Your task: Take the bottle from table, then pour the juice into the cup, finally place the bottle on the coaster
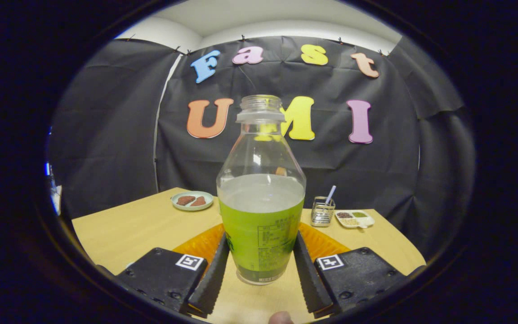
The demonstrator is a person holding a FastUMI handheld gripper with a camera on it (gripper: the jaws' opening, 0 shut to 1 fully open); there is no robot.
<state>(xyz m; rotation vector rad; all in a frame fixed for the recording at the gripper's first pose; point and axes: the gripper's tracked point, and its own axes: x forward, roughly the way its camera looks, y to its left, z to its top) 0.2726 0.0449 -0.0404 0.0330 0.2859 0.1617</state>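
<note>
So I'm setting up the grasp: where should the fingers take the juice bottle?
Grip the juice bottle on its straight labelled lower body, coming in level from the front. The gripper already flanks it; the shoulder above tapers and would slip.

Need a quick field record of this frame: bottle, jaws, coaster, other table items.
bottle: uncapped bottle, upright, green label, between the jaws
gripper: gripper, jaws against both sides of the bottle's label
coaster: orange coaster, behind the bottle's base
table: wooden table
other items: plate with brown pieces; wire holder with a straw; divided dish
cup: none identified
</note>
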